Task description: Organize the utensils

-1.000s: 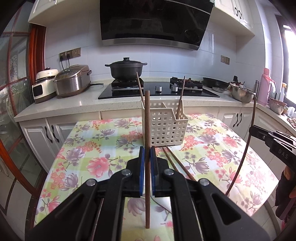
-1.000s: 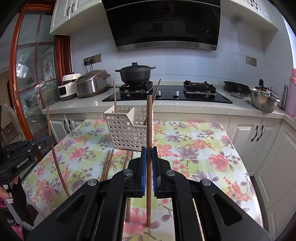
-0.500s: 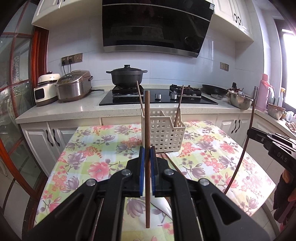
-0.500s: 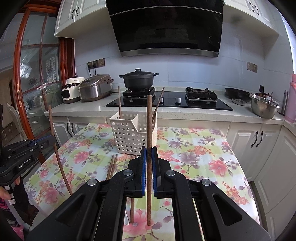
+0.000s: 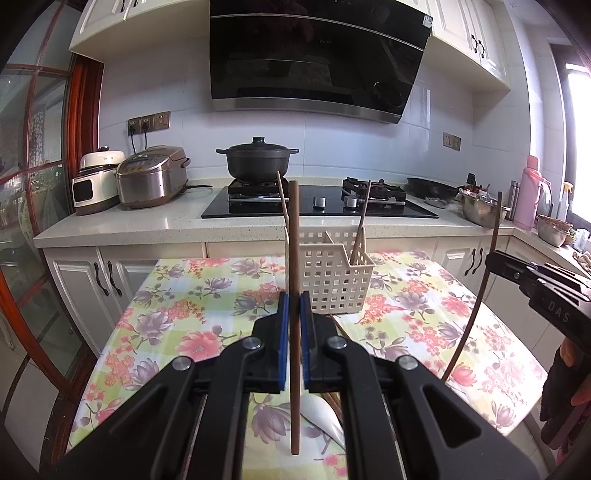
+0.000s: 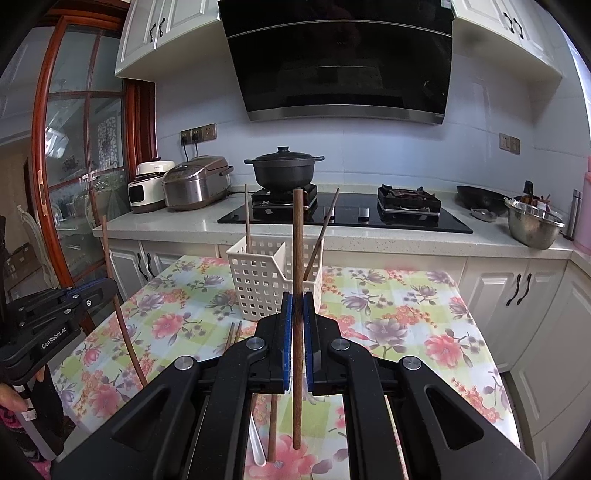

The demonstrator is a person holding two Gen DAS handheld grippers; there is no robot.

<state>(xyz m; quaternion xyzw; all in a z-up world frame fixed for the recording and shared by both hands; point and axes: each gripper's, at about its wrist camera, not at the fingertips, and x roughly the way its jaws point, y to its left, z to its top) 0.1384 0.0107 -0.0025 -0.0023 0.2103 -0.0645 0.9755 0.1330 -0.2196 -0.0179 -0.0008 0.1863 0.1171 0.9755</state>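
A home kitchen, plainly: black range hood [image 5: 314,62] over a gas hob [image 5: 317,203] carrying a lidded black pot [image 5: 257,162]. White cabinets [image 6: 162,33] up top, rice cooker [image 5: 151,181] plugged in at the counter's [image 5: 122,225] left end, steel bowl [image 6: 535,225] at the right. A floral cloth [image 6: 388,314] covers the table in front.

White letters "DAS" stand on the black body of the right claw [image 5: 495,258], seen from the left wrist view beyond the right edge of the tabletop [image 5: 177,306]. The white lettering "GenRobot.AI" runs along the black body of the left claw [image 6: 99,291], seen from the right wrist view beyond the left edge. Small print on the range hood [image 5: 314,55] and on the white cooker [image 5: 96,181] is too small to read.
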